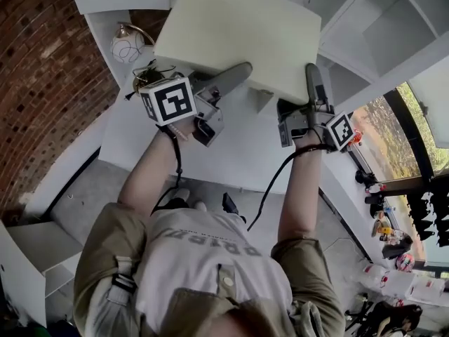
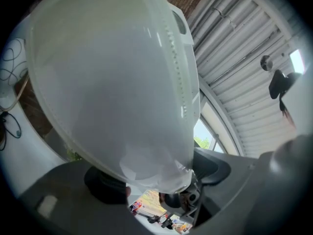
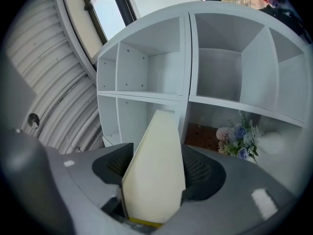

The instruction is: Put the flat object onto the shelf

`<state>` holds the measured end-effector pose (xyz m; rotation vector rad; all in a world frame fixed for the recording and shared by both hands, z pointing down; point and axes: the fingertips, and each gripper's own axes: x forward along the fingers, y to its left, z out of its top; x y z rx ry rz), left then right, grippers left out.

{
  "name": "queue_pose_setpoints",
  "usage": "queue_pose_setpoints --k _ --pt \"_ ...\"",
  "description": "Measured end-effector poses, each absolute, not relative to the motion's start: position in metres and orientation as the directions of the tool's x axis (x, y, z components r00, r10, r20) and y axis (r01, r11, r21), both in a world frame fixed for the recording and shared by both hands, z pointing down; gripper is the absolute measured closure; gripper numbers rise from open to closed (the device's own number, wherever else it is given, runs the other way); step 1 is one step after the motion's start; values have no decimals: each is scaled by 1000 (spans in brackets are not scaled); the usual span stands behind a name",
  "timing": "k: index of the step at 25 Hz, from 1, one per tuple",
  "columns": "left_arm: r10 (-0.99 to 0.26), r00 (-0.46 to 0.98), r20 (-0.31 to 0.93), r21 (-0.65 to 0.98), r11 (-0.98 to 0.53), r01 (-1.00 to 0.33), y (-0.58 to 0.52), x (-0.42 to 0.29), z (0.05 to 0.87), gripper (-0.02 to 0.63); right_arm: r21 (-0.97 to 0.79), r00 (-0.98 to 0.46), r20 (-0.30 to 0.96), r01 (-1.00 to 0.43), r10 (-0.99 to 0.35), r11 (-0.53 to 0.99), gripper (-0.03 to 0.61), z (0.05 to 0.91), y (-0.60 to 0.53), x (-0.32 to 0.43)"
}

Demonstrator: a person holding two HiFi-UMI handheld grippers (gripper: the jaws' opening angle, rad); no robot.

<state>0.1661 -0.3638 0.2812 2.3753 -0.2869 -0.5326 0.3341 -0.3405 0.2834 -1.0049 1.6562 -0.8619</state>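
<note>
In the head view the cream board (image 1: 238,34) is up off the white desk (image 1: 238,153). It reaches away from the person, ahead of both sets of fingers, and its broad face is roughly level. The left gripper (image 1: 235,76) grips its near left corner and the right gripper (image 1: 312,83) its near right edge. The white cubby shelf (image 1: 393,27) lies beyond, on the right gripper's side.

In the left gripper view the board's pale, smooth, film-wrapped face fills the frame. Its rounded corner is wedged between widely spread fingers (image 2: 105,185).

In the right gripper view the ribbed fingers (image 3: 200,170) pinch the board edge-on. Its long axis points at the shelf's upright divider, not at an opening, so I judge it needs aiming into a cubby. Artificial flowers (image 3: 234,136) fill a lower cubby.
</note>
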Motion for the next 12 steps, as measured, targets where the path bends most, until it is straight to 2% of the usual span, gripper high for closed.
queue_pose_setpoints --k 10,12 --pt "-353 883 -309 738 -674 -11 -398 169 274 212 -916 -139 -304 -230 -943 329 262 278 -366 338" --pt "-366 871 -328 756 -655 9 -402 170 272 218 -907 -130 -311 -254 -942 335 242 272 -368 340"
